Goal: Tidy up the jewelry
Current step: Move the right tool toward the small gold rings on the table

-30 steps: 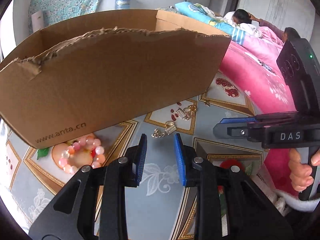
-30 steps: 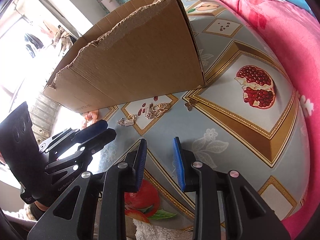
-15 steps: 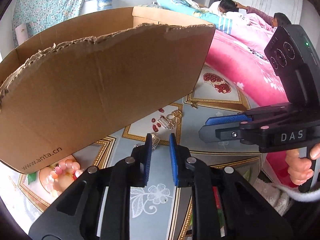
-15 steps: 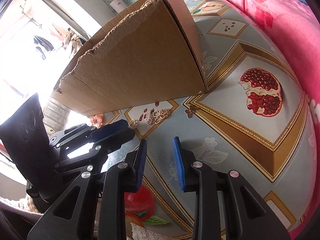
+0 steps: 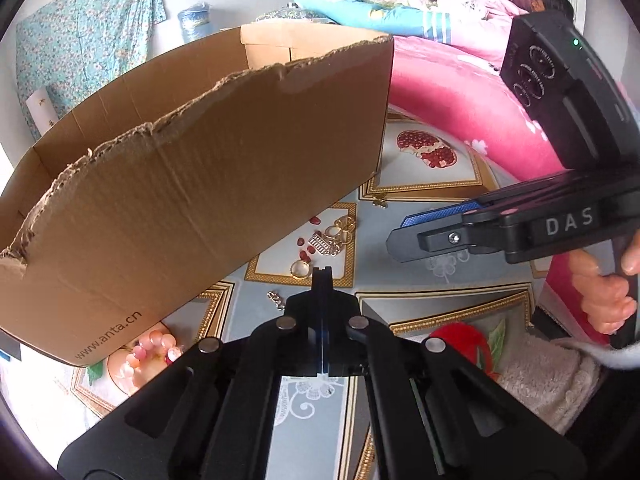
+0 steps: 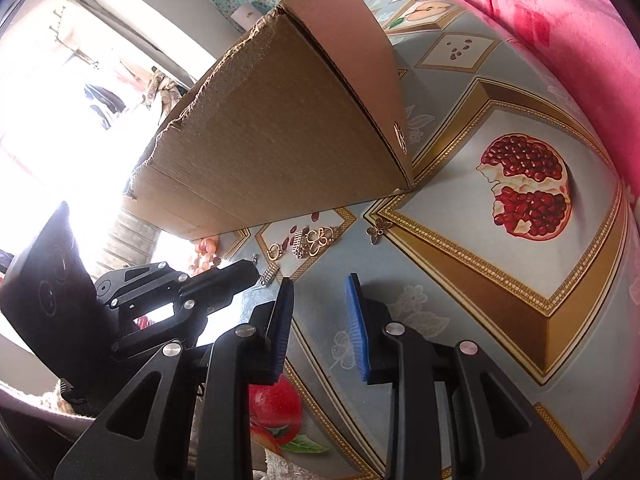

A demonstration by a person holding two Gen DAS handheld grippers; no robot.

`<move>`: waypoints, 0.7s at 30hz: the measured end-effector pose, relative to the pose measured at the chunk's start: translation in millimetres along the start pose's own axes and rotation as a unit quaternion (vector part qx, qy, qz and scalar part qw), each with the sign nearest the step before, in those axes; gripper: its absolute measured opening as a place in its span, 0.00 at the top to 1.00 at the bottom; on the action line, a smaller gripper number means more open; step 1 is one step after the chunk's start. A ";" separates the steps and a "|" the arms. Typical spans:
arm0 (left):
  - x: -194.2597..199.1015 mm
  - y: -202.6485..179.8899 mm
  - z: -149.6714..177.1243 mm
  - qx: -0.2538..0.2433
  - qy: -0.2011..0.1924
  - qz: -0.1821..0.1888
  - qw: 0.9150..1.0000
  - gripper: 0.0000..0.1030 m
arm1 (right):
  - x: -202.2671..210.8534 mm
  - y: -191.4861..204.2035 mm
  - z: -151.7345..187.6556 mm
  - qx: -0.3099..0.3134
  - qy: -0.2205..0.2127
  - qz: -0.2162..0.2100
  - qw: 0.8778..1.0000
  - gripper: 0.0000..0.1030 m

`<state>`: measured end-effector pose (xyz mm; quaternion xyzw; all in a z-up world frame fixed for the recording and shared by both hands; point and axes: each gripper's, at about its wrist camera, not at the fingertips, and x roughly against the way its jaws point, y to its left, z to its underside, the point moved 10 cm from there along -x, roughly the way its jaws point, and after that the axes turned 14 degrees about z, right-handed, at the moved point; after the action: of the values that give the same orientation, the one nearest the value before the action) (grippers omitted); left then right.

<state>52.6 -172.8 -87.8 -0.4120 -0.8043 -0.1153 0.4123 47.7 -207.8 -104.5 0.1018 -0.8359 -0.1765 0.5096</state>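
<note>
The clenched, empty left claw (image 5: 322, 270) points at the gold ring (image 5: 301, 269) just beside the torn brown cardboard box (image 5: 192, 200), nearer than the part-open right claw (image 6: 318, 306).

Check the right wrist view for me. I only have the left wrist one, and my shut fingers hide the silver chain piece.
Observer: The silver piece lies on the tablecloth just beside the left gripper, seemingly not clamped.
Operator: Report the right jaws.
Observer: The right gripper is open, with nothing between its pads.
Operator: Describe the charm near the box corner.
Observer: It is a butterfly charm, lying apart from the cardboard box.
</note>
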 end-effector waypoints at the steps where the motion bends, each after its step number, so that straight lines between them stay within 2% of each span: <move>1: 2.4 -0.5 0.5 0.007 -0.002 0.004 1.000 1.00 | 0.0 -0.3 -0.2 0.001 0.000 -0.001 1.000 0.74; 11: 12.7 -1.5 6.6 0.052 -0.008 0.021 0.998 1.00 | -1.2 -1.2 -1.4 0.002 -0.003 -0.008 1.000 0.74; 13: 9.8 0.0 2.5 0.055 -0.011 0.022 0.998 0.92 | -1.1 -1.2 -1.2 0.004 -0.005 -0.006 1.000 0.74; 15: 5.9 2.7 -0.6 0.052 -0.012 0.015 0.998 0.88 | -0.3 -1.2 -0.6 0.007 -0.007 -0.003 1.000 0.74; 21: -14.7 10.5 2.3 0.048 0.025 0.000 0.999 0.88 | 1.2 -0.6 0.2 0.007 -0.007 -0.005 1.000 0.74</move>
<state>64.0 -173.2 -102.1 -0.3890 -0.7984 -0.0868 0.4513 47.0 -208.6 -103.8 0.1079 -0.8402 -0.1741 0.5022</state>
